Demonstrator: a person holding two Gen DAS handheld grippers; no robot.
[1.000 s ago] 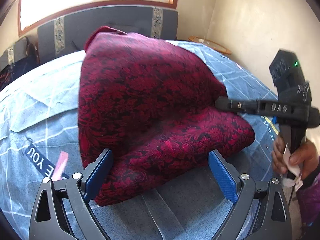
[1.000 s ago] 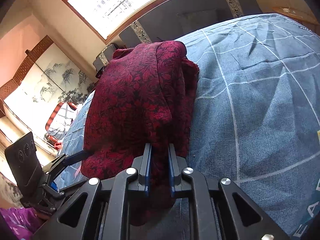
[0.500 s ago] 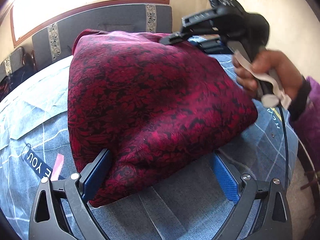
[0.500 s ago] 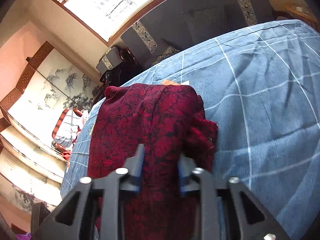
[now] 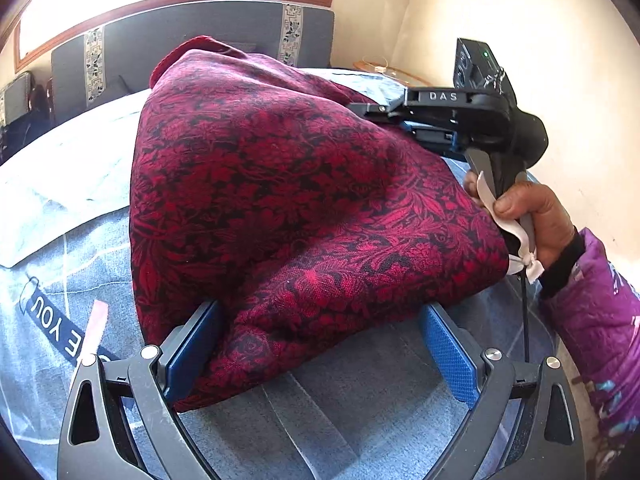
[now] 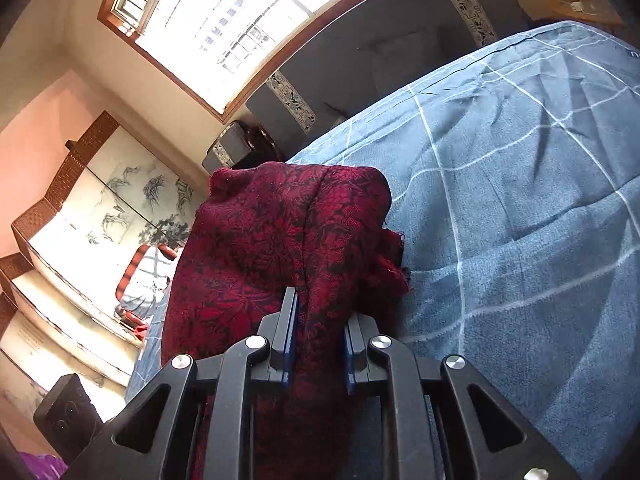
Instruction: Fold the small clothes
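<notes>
A dark red patterned garment [image 5: 304, 208] lies bunched on the blue bedspread [image 6: 520, 208] — mid-fold, it seems. The right gripper [image 6: 316, 344] pinches its edge; the left gripper [image 5: 320, 344] is spread wide around the near hem — clamping there is probably called for next.

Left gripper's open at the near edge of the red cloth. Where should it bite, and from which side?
Judging by the pose, take the near corner of the red cloth, where the layers hang low by the left gripper. Come in straight ahead, low over the blue sheet. The right gripper has the far side bunched between its pads.
</notes>
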